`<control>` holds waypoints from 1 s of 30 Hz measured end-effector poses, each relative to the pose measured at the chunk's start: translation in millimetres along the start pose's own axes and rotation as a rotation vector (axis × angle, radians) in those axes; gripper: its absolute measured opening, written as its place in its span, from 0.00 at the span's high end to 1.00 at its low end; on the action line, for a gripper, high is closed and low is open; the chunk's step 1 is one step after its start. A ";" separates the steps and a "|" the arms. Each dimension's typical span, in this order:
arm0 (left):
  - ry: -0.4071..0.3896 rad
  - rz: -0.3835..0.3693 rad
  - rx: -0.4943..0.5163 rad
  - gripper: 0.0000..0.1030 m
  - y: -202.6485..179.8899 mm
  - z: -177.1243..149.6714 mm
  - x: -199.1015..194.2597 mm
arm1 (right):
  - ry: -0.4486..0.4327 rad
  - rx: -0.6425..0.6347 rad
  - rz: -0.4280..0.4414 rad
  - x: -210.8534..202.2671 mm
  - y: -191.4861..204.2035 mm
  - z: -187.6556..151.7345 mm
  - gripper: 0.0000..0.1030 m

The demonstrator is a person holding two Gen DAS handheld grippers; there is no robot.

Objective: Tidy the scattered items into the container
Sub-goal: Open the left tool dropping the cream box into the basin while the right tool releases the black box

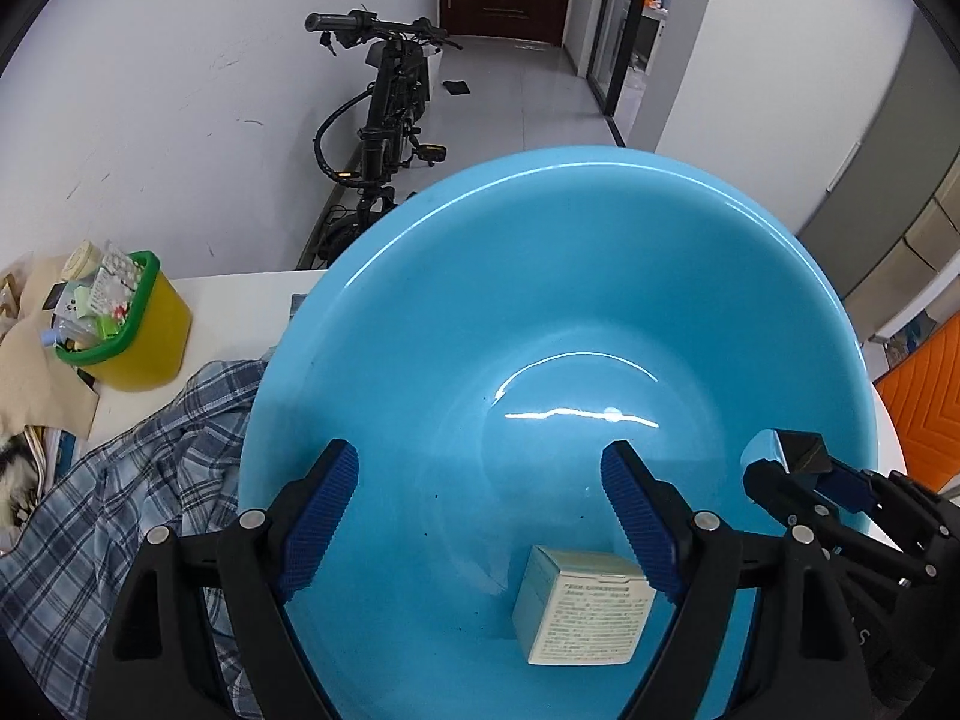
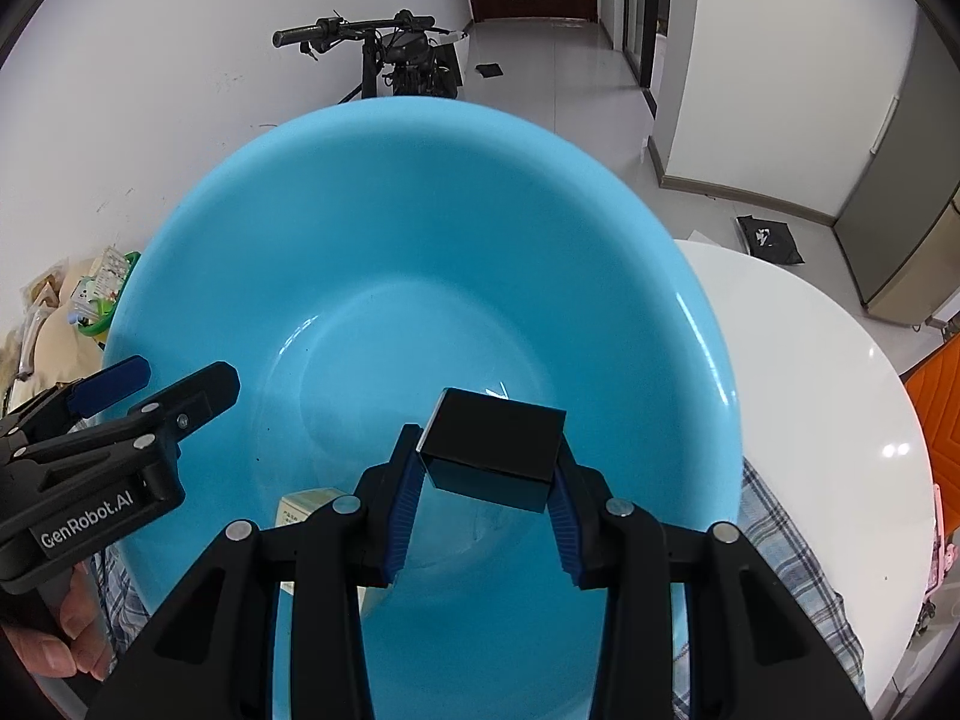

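A large blue basin (image 1: 600,276) fills both views and also shows in the right wrist view (image 2: 384,228). A pale green-white box (image 1: 579,609) lies inside it near the front; its corner shows in the right wrist view (image 2: 303,507). My left gripper (image 1: 480,474) is open and empty above the basin, over that box. My right gripper (image 2: 489,456) is shut on a black box (image 2: 495,456) and holds it above the basin's inside. It shows in the left wrist view (image 1: 798,450) at the basin's right rim.
A plaid shirt (image 1: 126,516) lies under the basin on the white table (image 2: 828,372). A yellow bin with a green rim (image 1: 141,330), full of small packets, stands at the left. A bicycle (image 1: 384,120) leans on the wall behind.
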State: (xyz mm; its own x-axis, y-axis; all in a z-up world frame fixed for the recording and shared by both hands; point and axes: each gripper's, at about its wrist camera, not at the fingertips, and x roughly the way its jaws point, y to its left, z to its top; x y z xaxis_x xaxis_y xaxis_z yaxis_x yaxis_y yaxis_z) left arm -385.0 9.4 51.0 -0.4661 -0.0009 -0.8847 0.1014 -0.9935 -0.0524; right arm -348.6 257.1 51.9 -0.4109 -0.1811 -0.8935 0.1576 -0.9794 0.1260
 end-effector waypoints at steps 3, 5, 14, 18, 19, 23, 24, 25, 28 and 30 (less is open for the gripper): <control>-0.028 0.021 0.013 0.17 2.1 -1.6 -2.5 | -0.015 -0.007 0.002 4.7 0.2 -0.1 0.63; -0.059 0.029 0.039 0.17 0.6 -3.0 -8.0 | -0.042 -0.011 -0.006 6.0 0.2 -1.7 0.63; -0.098 0.095 0.067 0.17 0.0 -4.9 -26.2 | -0.118 0.006 -0.014 -7.2 4.8 0.0 0.38; -0.177 0.107 0.086 0.17 -0.1 -6.2 -43.7 | -0.154 0.020 -0.012 -19.9 3.1 -1.9 0.38; -0.200 0.110 0.093 0.17 0.0 -7.6 -49.2 | -0.174 0.023 -0.010 -23.7 2.9 -2.2 0.38; -0.315 0.087 0.120 0.17 -1.1 -15.7 -72.1 | -0.267 0.036 -0.001 -41.2 3.2 -4.0 0.38; -0.345 0.084 0.127 0.17 -1.0 -17.8 -78.1 | -0.291 0.045 0.014 -46.0 3.0 -4.8 0.38; -0.372 0.088 0.131 0.17 -0.2 -19.4 -84.0 | -0.312 0.051 0.025 -50.6 3.2 -5.2 0.38; -0.443 0.145 0.112 0.17 5.5 -23.9 -95.9 | -0.413 0.031 0.018 -70.1 7.4 -11.2 0.30; -0.520 0.126 0.096 0.17 11.8 -30.2 -107.7 | -0.512 -0.004 -0.002 -86.7 13.0 -18.4 0.27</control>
State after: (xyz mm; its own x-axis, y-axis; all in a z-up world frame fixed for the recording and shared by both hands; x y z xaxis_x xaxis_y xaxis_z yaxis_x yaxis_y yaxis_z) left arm -307.1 1.3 131.6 -0.8315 -0.1532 -0.5340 0.1155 -0.9879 0.1035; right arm -294.4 261.7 123.0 -0.7985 -0.2003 -0.5677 0.1594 -0.9797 0.1215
